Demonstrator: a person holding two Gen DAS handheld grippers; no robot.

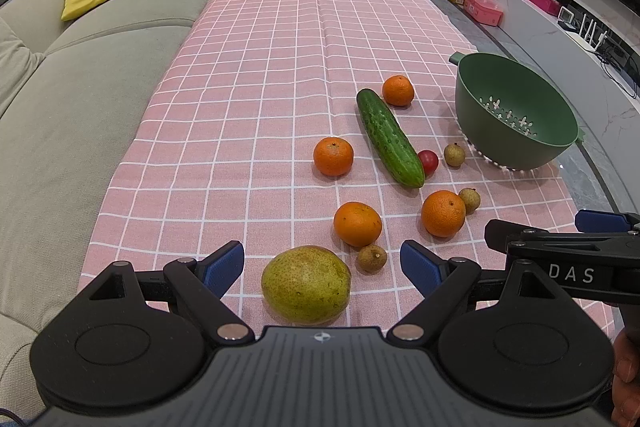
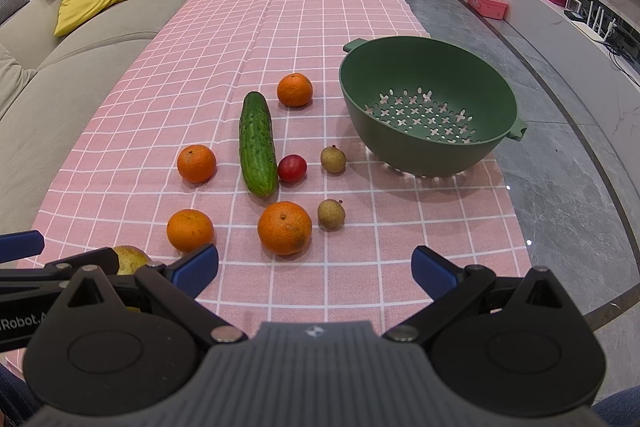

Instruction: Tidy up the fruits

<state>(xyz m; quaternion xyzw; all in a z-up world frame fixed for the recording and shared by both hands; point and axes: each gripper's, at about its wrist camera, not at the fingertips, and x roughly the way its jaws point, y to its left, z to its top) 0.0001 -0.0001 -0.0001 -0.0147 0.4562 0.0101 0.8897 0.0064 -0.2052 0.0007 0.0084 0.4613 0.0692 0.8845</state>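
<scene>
The table (image 2: 320, 27), under a pink checked cloth, carries everything, and judging from how it lies, the sorting has not begun: the green strainer bowl (image 2: 428, 87) at the right-hand edge is empty, its holed bottom bare, and every piece of produce sits loose on the cloth.

Largest of the loose things is the cucumber (image 2: 258, 143), lying lengthwise in the middle, its near end touching a small red tomato (image 2: 292, 168). Next, the yellow-green pear (image 1: 306, 283) lies nearest, between the fingers of the left gripper (image 1: 322, 265), which is spread wide and holds nothing. Four oranges are scattered about: one far (image 2: 295, 89) beside the cucumber's tip, one left of the cucumber (image 2: 196, 163), two nearer (image 2: 190, 230) (image 2: 284, 227). Smallest are three brown longans: one near the bowl (image 2: 333, 159), one just beside the front orange (image 2: 331, 213), one by the pear (image 1: 372, 258).

The right gripper (image 2: 316, 267) is likewise wide open and empty, hovering over bare cloth before the front orange.

All of it looks left to move. Nothing blocks the bowl, though the cucumber and tomato, if not counted as fruit, sit among the pieces and may need reaching around. A sofa (image 1: 80, 87) runs along the left.
</scene>
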